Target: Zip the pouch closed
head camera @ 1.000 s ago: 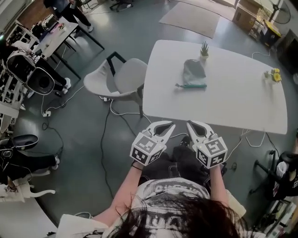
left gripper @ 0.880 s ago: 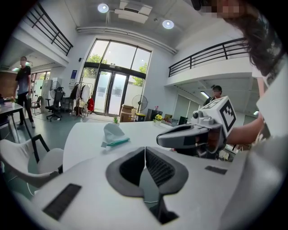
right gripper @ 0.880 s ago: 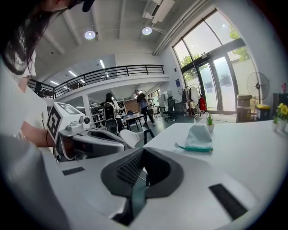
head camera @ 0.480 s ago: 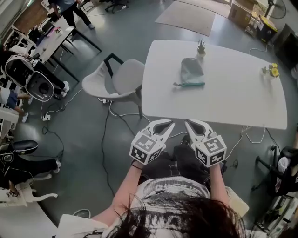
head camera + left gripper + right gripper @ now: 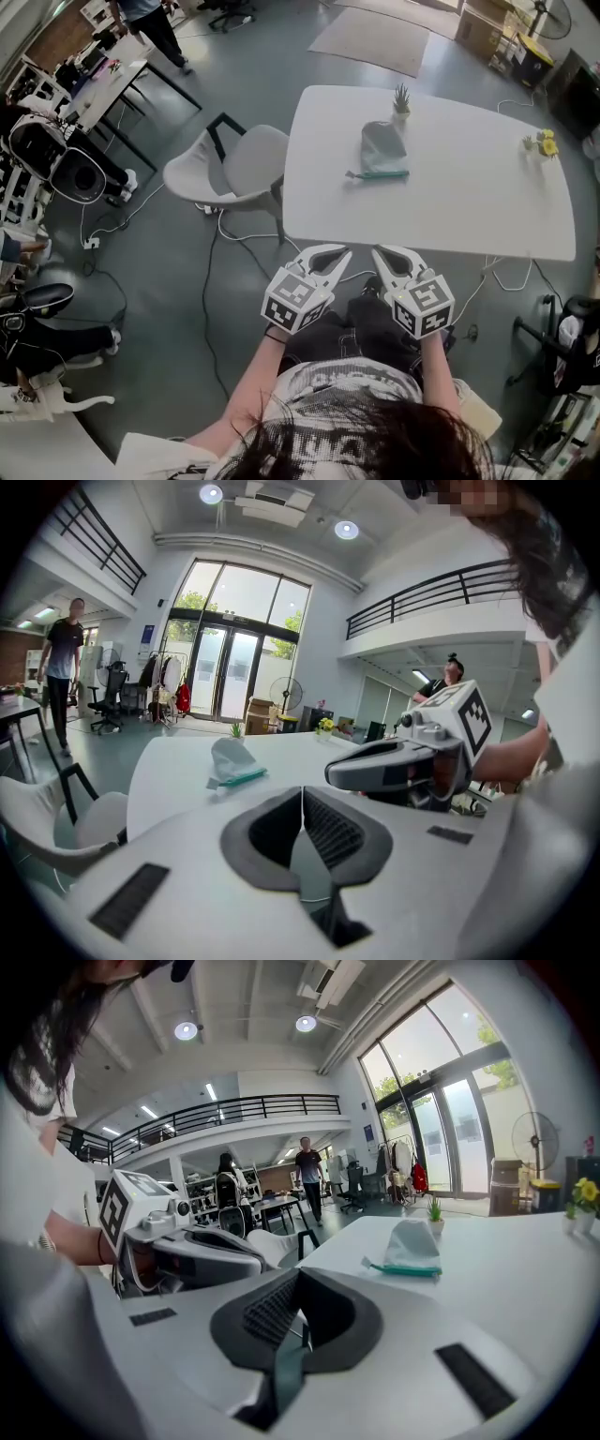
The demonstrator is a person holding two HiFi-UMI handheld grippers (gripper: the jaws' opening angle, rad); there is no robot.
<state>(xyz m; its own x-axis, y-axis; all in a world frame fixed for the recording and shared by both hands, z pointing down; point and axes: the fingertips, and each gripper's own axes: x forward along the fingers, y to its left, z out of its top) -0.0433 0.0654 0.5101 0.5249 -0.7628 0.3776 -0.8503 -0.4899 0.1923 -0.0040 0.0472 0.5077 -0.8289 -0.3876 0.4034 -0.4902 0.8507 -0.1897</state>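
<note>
Seen from above, a person stands back from a white table (image 5: 469,211), holding the left gripper (image 5: 343,251) and the right gripper (image 5: 378,253) side by side close to the body, short of the table's near edge. Both grippers have their jaws pressed together with nothing between them. The pouch (image 5: 384,145), grey and soft, lies flat on the far part of the table, just beside a small potted plant (image 5: 401,97) and well apart from both grippers. Its teal zip strip (image 5: 382,173) runs along the edge nearest the person, and a small tab (image 5: 351,174) seems to stick out at the strip's left end. From this far away no view shows whether the teeth are joined or parted. The scene therefore fits either a pouch waiting to be zipped or one already zipped and left lying with the tools held clear. If the zip is open, the work would probably go best with one gripper pinning the fabric at the end of the strip while the other pinches the small tab and pulls straight along the strip. The limp cloth is likely to bunch and drag across the smooth tabletop without that anchor.
</note>
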